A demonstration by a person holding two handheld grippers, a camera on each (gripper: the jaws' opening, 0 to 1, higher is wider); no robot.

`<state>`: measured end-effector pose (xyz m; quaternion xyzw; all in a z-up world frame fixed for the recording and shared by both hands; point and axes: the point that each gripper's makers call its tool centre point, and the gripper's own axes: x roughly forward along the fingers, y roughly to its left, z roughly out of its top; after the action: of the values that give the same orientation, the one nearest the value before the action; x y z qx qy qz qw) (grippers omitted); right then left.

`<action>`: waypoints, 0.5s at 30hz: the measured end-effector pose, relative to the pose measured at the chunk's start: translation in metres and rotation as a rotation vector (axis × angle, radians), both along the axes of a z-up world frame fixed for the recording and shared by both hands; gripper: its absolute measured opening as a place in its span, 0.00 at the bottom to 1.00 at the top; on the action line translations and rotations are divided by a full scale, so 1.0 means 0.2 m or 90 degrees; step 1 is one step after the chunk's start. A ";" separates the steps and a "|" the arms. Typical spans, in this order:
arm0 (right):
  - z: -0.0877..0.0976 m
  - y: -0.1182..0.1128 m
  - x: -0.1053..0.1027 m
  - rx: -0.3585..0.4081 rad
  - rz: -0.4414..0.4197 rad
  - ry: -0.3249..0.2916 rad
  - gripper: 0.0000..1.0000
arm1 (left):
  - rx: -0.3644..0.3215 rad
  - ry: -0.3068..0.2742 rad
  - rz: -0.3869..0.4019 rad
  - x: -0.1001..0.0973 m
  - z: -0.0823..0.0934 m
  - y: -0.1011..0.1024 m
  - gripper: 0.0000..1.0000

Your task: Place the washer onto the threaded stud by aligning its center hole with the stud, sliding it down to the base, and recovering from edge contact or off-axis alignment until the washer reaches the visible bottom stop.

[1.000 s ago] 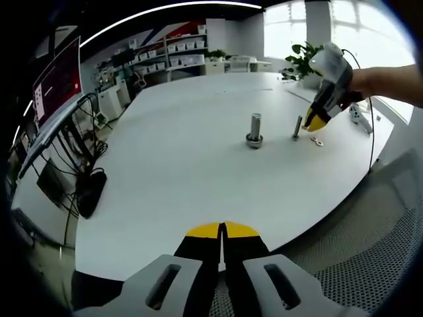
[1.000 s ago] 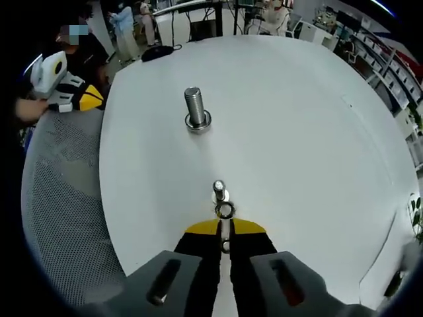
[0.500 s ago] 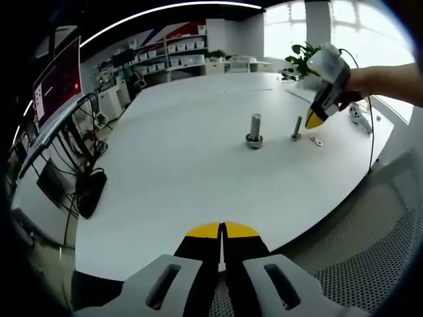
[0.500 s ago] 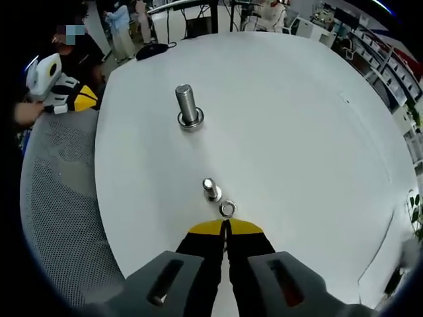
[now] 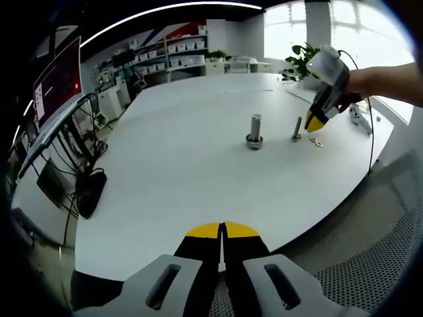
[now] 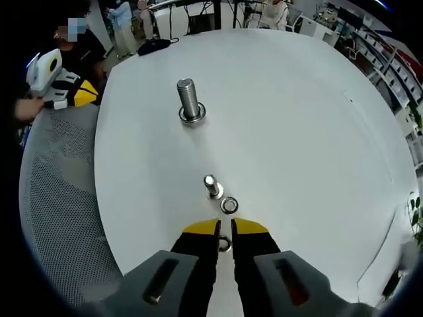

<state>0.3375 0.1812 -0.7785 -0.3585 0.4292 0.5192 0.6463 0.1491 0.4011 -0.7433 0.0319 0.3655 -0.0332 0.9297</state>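
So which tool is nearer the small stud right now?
Right. The right tool hovers just short of the small stud, by the washers; the left tool sits off the table edge.

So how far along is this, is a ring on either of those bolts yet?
Not on the small stud, whose shaft looks bare; the large stud has a ring at its base. One washer lies flat on the table beside the small stud. The right gripper is open around a second washer. Gripping, aligning and sliding down remain. The left gripper sits shut.
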 end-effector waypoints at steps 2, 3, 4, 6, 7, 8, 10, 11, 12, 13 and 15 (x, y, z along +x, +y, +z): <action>-0.01 0.00 0.00 -0.006 0.007 -0.001 0.16 | 0.000 0.000 0.000 0.00 0.00 0.00 0.00; -0.02 0.00 0.00 -0.008 0.010 -0.001 0.17 | 0.000 -0.001 0.001 0.00 0.00 0.00 0.00; -0.03 0.01 0.00 -0.010 0.013 -0.002 0.18 | 0.000 -0.001 0.001 0.00 0.00 0.00 0.00; -0.04 0.02 0.00 -0.013 0.017 -0.003 0.20 | -0.001 -0.001 0.001 0.00 0.00 0.00 0.00; -0.04 0.02 0.00 -0.014 0.019 -0.003 0.21 | -0.001 -0.001 0.001 0.00 0.00 0.00 0.00; -0.05 0.02 0.01 -0.014 0.025 -0.002 0.21 | -0.001 -0.001 0.002 0.00 0.00 0.00 0.00; -0.06 0.03 0.01 -0.017 0.030 0.005 0.21 | -0.001 -0.001 0.002 0.00 0.00 0.00 0.00; -0.06 0.04 0.01 -0.019 0.036 0.002 0.21 | -0.002 -0.002 0.002 0.00 0.00 0.00 0.00; -0.07 0.04 0.02 -0.020 0.041 0.000 0.21 | -0.002 -0.002 0.002 0.00 0.00 0.00 0.00; -0.07 0.04 0.02 -0.022 0.045 0.000 0.21 | -0.002 -0.003 0.003 0.00 0.00 0.00 0.00; -0.07 0.05 0.03 -0.023 0.052 0.002 0.21 | -0.003 -0.003 0.003 0.00 0.00 0.00 0.00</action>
<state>0.3426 0.1911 -0.7934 -0.3863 0.4245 0.5383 0.6172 0.1494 0.4018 -0.7429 0.0290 0.3634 -0.0314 0.9307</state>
